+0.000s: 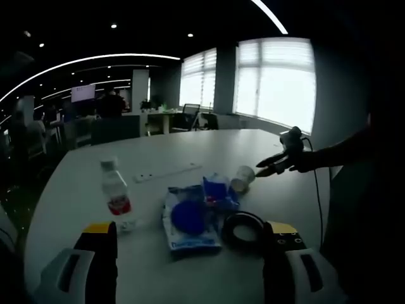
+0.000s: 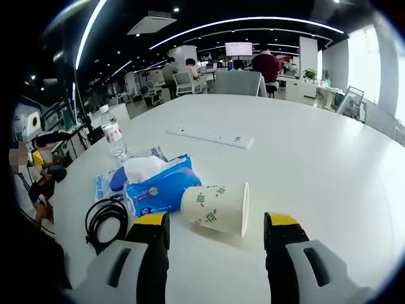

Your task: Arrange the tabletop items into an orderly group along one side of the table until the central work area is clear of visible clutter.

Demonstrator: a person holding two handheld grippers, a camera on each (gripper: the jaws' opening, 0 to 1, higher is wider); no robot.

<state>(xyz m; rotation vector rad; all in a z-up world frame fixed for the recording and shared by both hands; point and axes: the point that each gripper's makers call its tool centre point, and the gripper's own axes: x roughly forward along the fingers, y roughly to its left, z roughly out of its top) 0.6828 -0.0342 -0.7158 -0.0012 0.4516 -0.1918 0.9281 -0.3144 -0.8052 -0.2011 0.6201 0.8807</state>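
Observation:
On the white table (image 1: pixel 76 190) lie a water bottle (image 1: pixel 116 193) standing upright, a flat blue tissue pack (image 1: pixel 188 220), a second blue pack (image 1: pixel 218 190), a paper cup (image 1: pixel 242 178) on its side and a coiled black cable (image 1: pixel 243 229). My left gripper (image 1: pixel 190 244) is open, hanging short of the pack and cable. My right gripper (image 1: pixel 271 166) comes in from the right, held by a hand, its tips just beside the cup. In the right gripper view, my right gripper (image 2: pixel 216 229) is open with the cup (image 2: pixel 215 206) lying just ahead between its jaws, next to the blue pack (image 2: pixel 158 187), cable (image 2: pixel 104 218) and bottle (image 2: pixel 114 136).
A white power strip (image 1: pixel 168 172) lies beyond the items, also in the right gripper view as the power strip (image 2: pixel 212 136). The table (image 2: pixel 316 164) stretches bare to the right and far side. Chairs, desks and seated people fill the office behind. A person (image 2: pixel 41 187) stands at the table's left edge.

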